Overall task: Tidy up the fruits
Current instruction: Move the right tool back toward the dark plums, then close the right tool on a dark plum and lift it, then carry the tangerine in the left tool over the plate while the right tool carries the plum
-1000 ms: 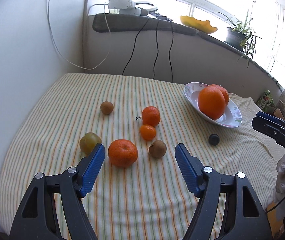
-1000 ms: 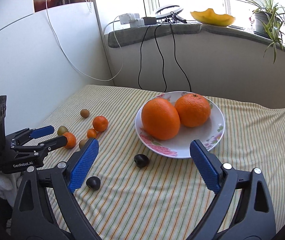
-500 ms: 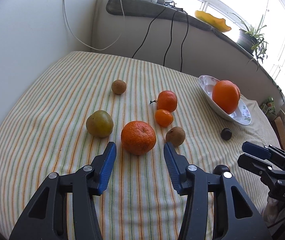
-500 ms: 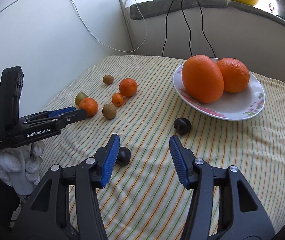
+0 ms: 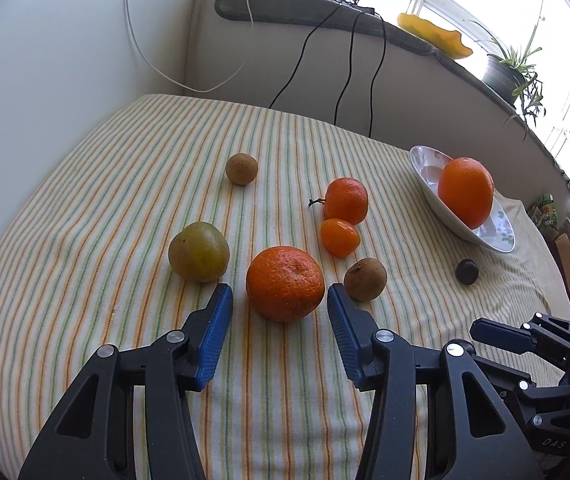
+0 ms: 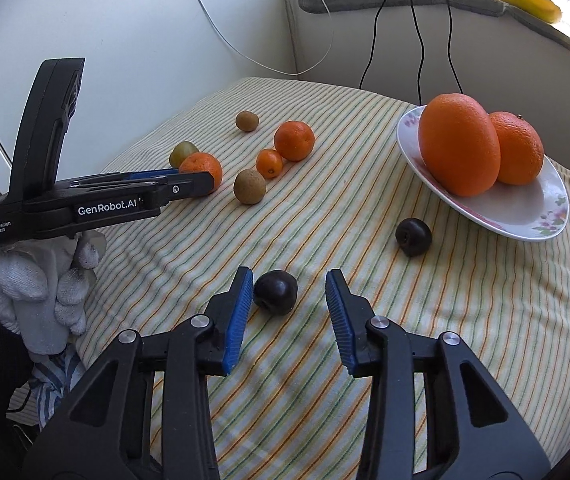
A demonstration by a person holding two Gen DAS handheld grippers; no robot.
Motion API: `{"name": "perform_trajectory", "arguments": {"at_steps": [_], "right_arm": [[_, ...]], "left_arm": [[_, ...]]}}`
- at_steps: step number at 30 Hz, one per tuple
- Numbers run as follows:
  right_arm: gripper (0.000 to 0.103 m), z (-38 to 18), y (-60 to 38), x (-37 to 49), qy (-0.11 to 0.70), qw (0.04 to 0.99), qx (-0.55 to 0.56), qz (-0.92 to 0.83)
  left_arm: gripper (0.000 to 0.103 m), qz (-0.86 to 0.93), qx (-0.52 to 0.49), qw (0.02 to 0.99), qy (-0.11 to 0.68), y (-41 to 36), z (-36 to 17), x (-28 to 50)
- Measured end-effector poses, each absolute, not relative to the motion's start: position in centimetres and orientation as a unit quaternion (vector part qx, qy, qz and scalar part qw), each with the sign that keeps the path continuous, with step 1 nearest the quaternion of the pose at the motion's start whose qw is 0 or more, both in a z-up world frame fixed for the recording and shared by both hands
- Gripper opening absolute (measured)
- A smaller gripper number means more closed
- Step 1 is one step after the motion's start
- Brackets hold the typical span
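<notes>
A large mandarin [image 5: 285, 283] lies on the striped cloth, its near side flanked by the tips of my left gripper [image 5: 280, 295]. A gap shows beside the left pad, so it stands open. From the right wrist view that left gripper [image 6: 205, 180] reaches the same mandarin [image 6: 202, 165]. A dark plum [image 6: 276, 292] sits between the closing jaws of my right gripper [image 6: 289, 278], close to the left pad, with a gap on the right. A flowered plate [image 6: 525, 216] holds two big oranges [image 6: 459, 144].
Loose on the cloth lie a green fruit [image 5: 199, 251], two brown fruits [image 5: 365, 279] [image 5: 241, 168], two small mandarins [image 5: 346, 201] [image 5: 340, 237] and a second dark plum [image 6: 413, 237]. A white-gloved hand [image 6: 37, 280] holds the left gripper. Walls close the back and left.
Both grippers sank toward the cloth and their jaws narrowed. The left came up to the large mandarin; the right swung left from the plate to the near dark plum.
</notes>
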State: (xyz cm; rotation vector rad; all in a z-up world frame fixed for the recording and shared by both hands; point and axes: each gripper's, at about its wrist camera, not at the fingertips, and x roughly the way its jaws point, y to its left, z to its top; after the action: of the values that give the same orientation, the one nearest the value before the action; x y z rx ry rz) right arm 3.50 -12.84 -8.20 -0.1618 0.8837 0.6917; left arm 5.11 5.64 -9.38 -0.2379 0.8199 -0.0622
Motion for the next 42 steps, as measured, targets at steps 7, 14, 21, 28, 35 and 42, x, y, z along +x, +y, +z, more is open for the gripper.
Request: {"name": "perform_trajectory", "arguments": {"at_steps": [7, 14, 21, 28, 35, 42], "right_arm": [[0.040, -8.5, -12.8, 3.4, 0.425, 0.838, -0.079, 0.331], [0.036, -8.7, -12.7, 3.3, 0.427, 0.834, -0.086, 0.338], [0.025, -8.7, -12.4, 2.8, 0.428, 0.828, -0.091, 0.350], [0.024, -8.6, -13.0, 3.0, 0.429, 0.831, -0.075, 0.345], [0.024, -7.9, -15.0, 3.7, 0.429, 0.839, -0.032, 0.334], [0.024, -6.3, -17.8, 4.5, 0.416, 0.854, 0.001, 0.312]], "left_arm": [[0.045, -0.031, -0.109, 0.911, 0.397, 5.7, -9.3, 5.5], [0.039, -0.036, -0.109, 0.912, 0.395, 5.6, -9.3, 5.8], [0.038, -0.039, -0.117, 0.911, 0.392, 5.8, -9.3, 5.6], [0.038, -0.038, -0.124, 0.913, 0.387, 5.9, -9.1, 5.2], [0.038, -0.042, -0.133, 0.916, 0.375, 5.9, -8.0, 4.6], [0.038, -0.077, -0.126, 0.920, 0.362, 3.5, -6.2, 4.4]]}}
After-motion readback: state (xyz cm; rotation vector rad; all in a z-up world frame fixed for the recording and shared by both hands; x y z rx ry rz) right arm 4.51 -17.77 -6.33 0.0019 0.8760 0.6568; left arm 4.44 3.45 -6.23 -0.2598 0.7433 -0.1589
